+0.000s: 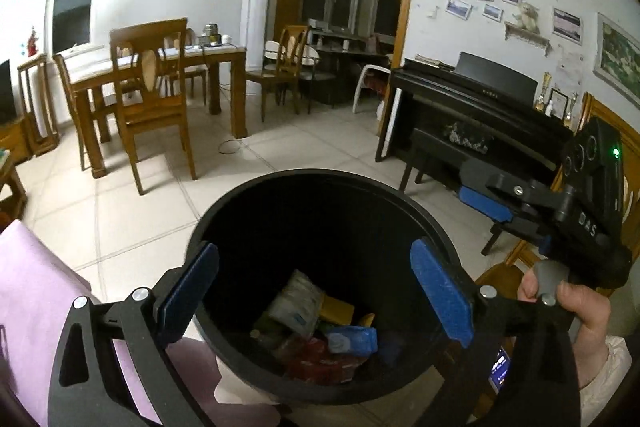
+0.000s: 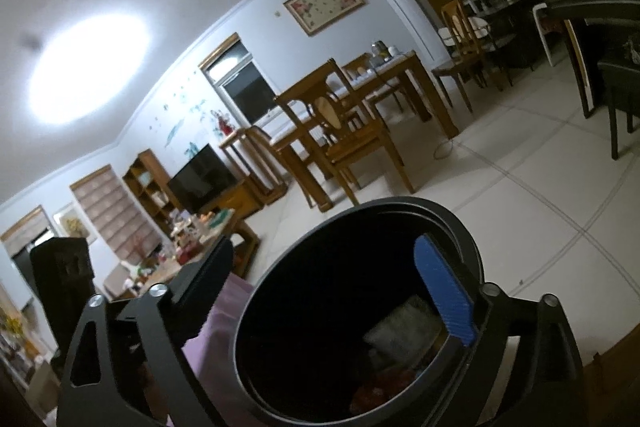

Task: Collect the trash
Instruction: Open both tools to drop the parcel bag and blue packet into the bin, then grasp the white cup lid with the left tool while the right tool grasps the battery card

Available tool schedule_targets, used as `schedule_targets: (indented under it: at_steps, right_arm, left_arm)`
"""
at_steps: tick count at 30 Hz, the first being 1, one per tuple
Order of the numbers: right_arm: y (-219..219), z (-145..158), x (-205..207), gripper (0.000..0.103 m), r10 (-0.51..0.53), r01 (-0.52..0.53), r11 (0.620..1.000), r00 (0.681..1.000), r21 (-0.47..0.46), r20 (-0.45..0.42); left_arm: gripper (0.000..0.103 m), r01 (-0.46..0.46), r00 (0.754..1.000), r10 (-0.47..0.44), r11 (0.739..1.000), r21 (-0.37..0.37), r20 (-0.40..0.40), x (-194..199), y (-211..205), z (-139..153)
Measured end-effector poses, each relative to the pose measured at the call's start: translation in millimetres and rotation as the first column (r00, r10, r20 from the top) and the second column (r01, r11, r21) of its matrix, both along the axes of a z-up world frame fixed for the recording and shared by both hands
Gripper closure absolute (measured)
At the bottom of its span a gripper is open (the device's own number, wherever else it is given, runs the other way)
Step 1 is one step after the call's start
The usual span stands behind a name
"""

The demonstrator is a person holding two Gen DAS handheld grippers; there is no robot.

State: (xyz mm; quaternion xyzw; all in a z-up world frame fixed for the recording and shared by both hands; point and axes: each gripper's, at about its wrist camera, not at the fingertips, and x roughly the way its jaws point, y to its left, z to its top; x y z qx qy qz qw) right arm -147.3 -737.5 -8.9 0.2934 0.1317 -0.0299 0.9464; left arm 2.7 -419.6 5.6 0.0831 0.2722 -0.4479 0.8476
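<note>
A black round bin (image 1: 320, 183) fills the lower middle of the left wrist view. Inside lie a grey-white wrapper (image 1: 296, 301), a yellow piece (image 1: 338, 309), a blue packet (image 1: 354, 339) and a red wrapper (image 1: 320, 363). My left gripper (image 1: 316, 293) is open wide over the bin's mouth, its blue pads (image 1: 188, 297) near opposite sides of the rim, nothing between them. My right gripper (image 2: 326, 283) is open too, one blue pad (image 2: 444, 291) over the bin (image 2: 400, 205), the other finger outside it. A hand (image 1: 580, 307) holds that tool.
Lilac cloth (image 1: 32, 287) lies left of the bin. Beyond, on the tiled floor (image 1: 132, 211), stand a wooden dining table (image 1: 224, 57) with chairs (image 1: 152, 107). A black piano (image 1: 480, 111) with its bench is at the right. A cluttered low table (image 2: 188, 247) shows left in the right wrist view.
</note>
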Motion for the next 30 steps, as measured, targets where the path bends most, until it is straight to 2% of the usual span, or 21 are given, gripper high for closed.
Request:
schedule_targets:
  at_steps: [2, 10, 16, 19, 22, 25, 30]
  right_arm:
    - [4, 0, 1, 0.007, 0.002, -0.002, 1.0, 1.0, -0.005, -0.001]
    - [26, 3, 21, 0.006, 0.046, -0.047, 0.998, 0.998, -0.038, -0.029]
    - [75, 13, 49, 0.006, 0.12, -0.125, 0.989, 0.991, -0.083, -0.057]
    - [108, 20, 66, 0.006, 0.178, -0.185, 0.976, 0.981, -0.11, -0.075]
    - [150, 25, 85, 0.006, 0.246, -0.259, 0.955, 0.964, -0.141, -0.105]
    - [194, 30, 107, 0.006, 0.317, -0.34, 0.924, 0.937, -0.173, -0.145]
    - [274, 30, 142, 0.007, 0.425, -0.466, 0.859, 0.88, -0.213, -0.21]
  left_arm:
    - [0.007, -0.012, 1.0, 0.011, 1.0, -0.017, -0.015, 3, 9, 1]
    - [0.007, -0.092, 0.995, 0.09, 0.995, -0.047, -0.04, 15, 67, 7]
    - [0.007, -0.223, 0.974, 0.22, 0.972, -0.068, -0.053, 32, 139, 13]
    - [0.006, -0.297, 0.955, 0.295, 0.953, -0.056, -0.042, 41, 177, 15]
    - [0.006, -0.382, 0.924, 0.381, 0.924, -0.027, -0.034, 51, 219, 13]
    - [0.006, -0.47, 0.881, 0.471, 0.882, 0.015, -0.042, 67, 264, 7]
    - [0.006, -0.592, 0.795, 0.6, 0.799, 0.107, -0.084, 107, 340, -6]
